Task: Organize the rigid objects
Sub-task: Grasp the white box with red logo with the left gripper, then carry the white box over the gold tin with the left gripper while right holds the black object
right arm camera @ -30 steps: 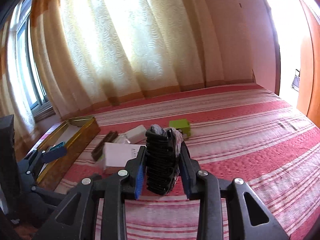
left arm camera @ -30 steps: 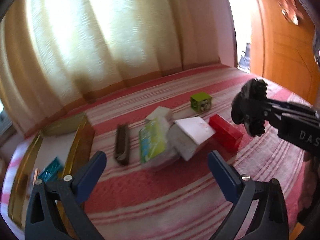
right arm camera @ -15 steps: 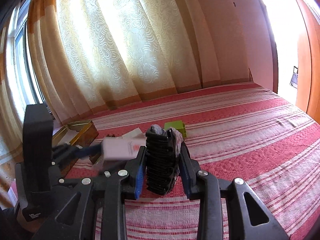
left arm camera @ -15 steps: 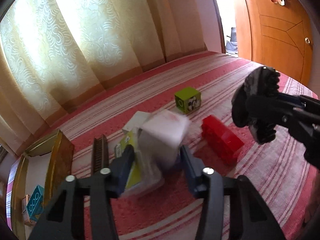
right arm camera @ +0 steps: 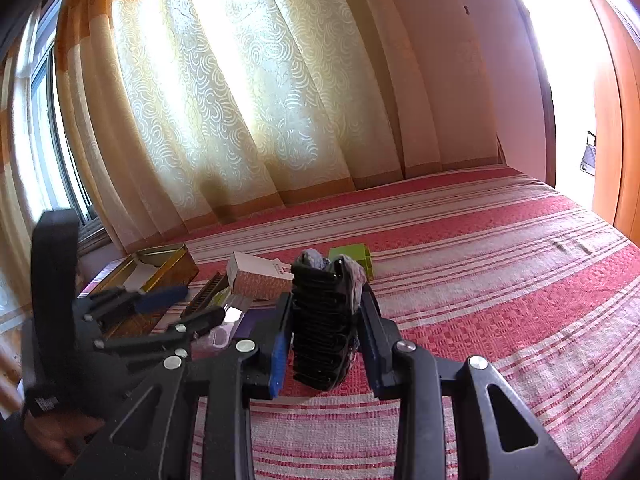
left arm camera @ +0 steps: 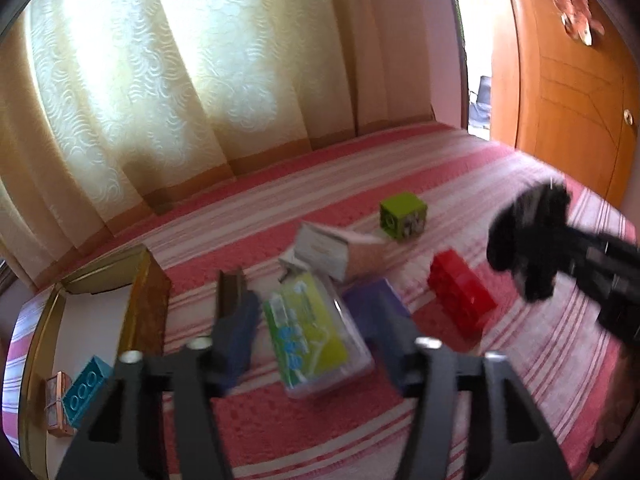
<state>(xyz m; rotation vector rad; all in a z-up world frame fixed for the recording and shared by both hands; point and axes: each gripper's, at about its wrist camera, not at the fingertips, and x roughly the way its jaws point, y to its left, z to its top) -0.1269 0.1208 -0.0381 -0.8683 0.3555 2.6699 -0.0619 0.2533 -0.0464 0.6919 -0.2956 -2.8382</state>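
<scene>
One red-striped bedspread (right arm camera: 500,280), cream curtains (right arm camera: 240,100), wood door (left arm camera: 568,92).

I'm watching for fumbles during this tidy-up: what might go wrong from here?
The left tool straddles the clear pack, open; the slick plastic on soft bedspread might slip when pinched. The white box leans behind it and might topple. The right tool, holding a black ribbed object, hangs close and might collide.
</scene>
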